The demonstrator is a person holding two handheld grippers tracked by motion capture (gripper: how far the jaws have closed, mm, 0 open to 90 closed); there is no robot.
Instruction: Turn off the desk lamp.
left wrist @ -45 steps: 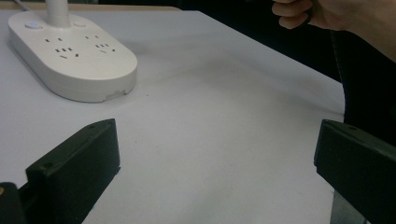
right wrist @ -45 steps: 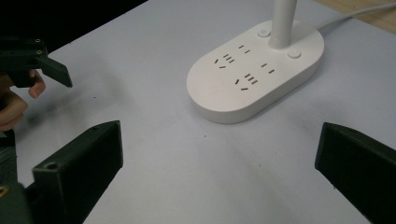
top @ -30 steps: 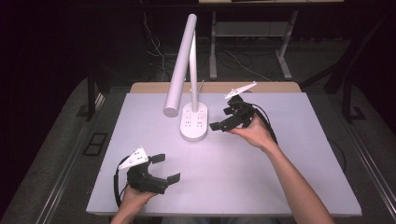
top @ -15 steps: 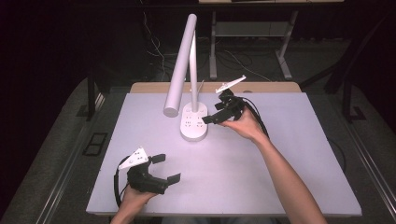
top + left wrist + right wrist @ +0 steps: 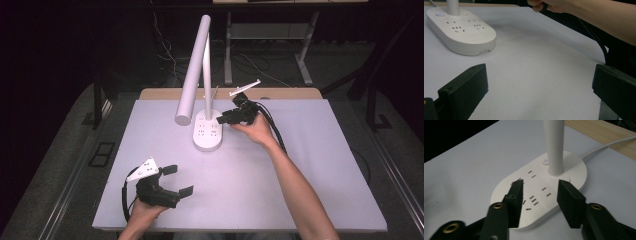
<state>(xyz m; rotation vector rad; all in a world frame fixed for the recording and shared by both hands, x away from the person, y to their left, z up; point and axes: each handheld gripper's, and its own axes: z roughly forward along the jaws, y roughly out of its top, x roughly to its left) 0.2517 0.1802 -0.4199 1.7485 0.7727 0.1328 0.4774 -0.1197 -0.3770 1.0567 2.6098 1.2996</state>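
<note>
The desk lamp (image 5: 200, 75) stands at the far middle of the counter (image 5: 300, 170), on its white base with sockets (image 5: 539, 195). The right tool (image 5: 540, 195) hovers just over this base, and its jaws have just been closing to a narrow gap with nothing between them. I judge that the step is the approach to the power button (image 5: 545, 161) beside the lamp post. The next move calls for a small, exact advance to it. The left tool (image 5: 172, 180) rests wide open near the front edge.

High view looks down on the desk (image 5: 300, 190); both tool cameras sit low, sharing the lamp base (image 5: 564, 182).
</note>
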